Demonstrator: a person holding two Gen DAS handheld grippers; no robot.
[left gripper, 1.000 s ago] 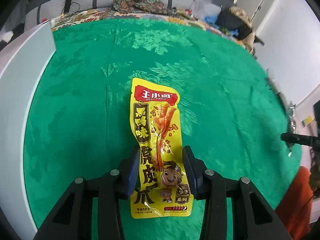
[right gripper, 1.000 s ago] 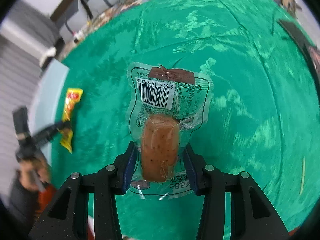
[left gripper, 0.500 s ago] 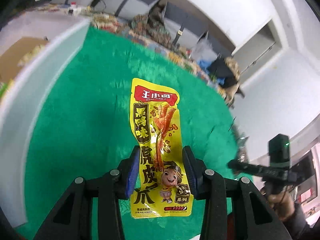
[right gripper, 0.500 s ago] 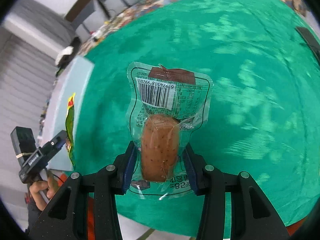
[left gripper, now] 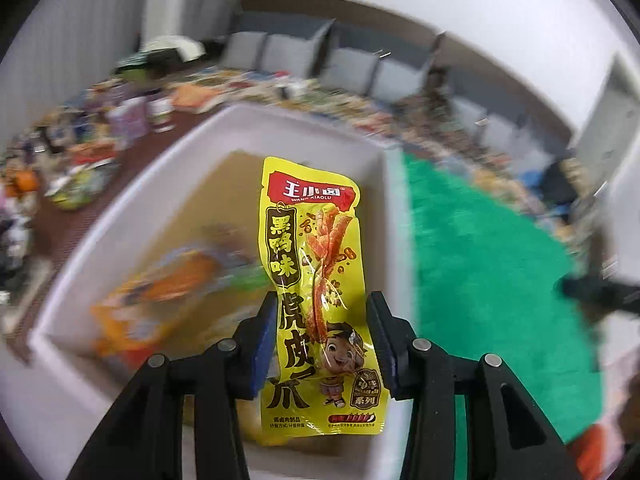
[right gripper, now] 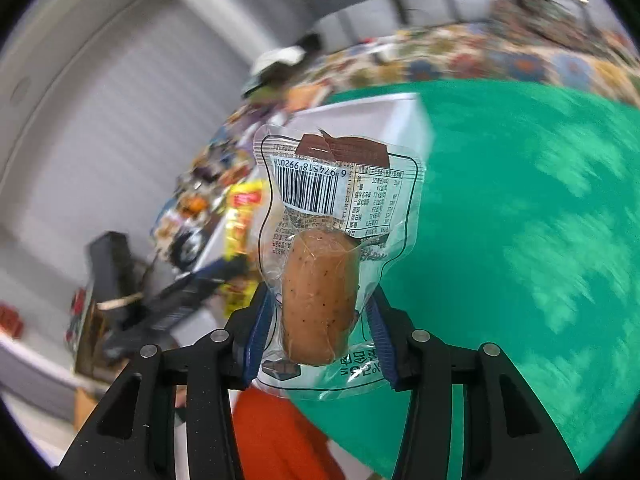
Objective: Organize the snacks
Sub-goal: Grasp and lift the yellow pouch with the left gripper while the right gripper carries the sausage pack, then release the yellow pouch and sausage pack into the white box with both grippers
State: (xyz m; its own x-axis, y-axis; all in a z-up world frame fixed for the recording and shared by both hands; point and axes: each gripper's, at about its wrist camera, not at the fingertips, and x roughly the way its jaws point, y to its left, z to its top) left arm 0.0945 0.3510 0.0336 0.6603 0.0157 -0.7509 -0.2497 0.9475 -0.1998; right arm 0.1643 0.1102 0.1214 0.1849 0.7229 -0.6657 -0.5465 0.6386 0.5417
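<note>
Our left gripper [left gripper: 322, 336] is clenched on the yellow snack packet [left gripper: 316, 276], its blue pads pressing the packet's lower half from both sides. The packet stands upright in the centre of the left wrist frame, hanging over the white bin [left gripper: 384, 184], where blurred orange and green packs [left gripper: 168, 292] lie at lower left. The green tabletop cover [left gripper: 488, 280] fills the right side. Our right gripper [right gripper: 318, 320] is grasping the clear sausage pouch [right gripper: 332, 240], barcode up, in the centre of its frame. There the bin [right gripper: 376, 116] sits upper centre, and the yellow packet [right gripper: 240, 216] shows at left centre.
</note>
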